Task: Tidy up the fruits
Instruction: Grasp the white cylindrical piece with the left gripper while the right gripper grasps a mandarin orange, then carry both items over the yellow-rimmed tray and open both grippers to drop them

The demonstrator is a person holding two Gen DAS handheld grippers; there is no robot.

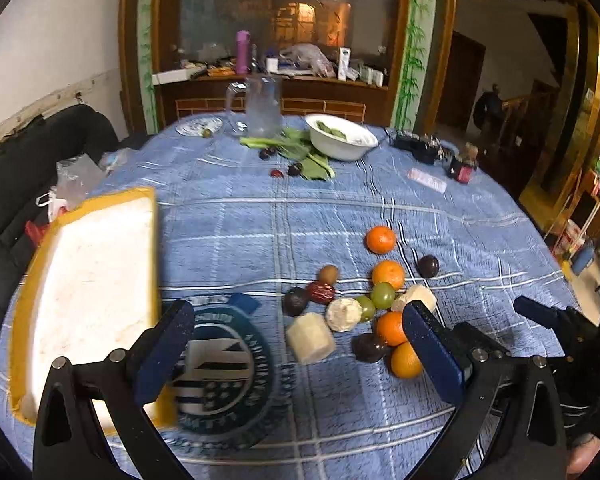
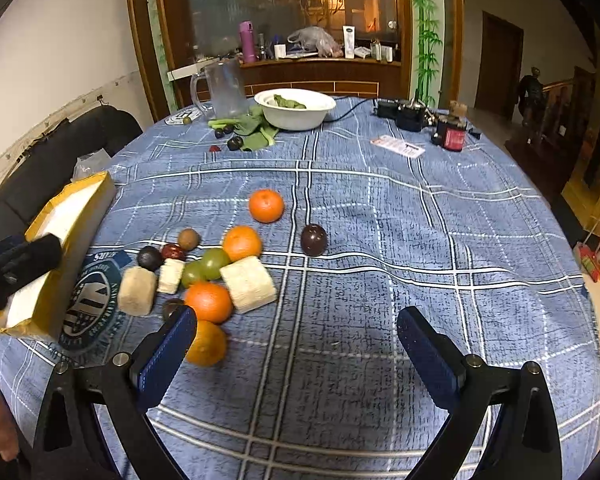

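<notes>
Both the left gripper (image 1: 300, 344) and right gripper (image 2: 296, 340) hover with jaws spread, holding nothing. The fruits (image 2: 220, 272) lie clustered on the desk (image 2: 420, 280) just beside the foam tray (image 1: 96, 280), likely their destination

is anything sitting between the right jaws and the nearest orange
Nothing visible does. The nearest orange lies on the tablecloth right beside the open right gripper's left finger, partly hidden behind it. Another orange sits just beyond.
</notes>
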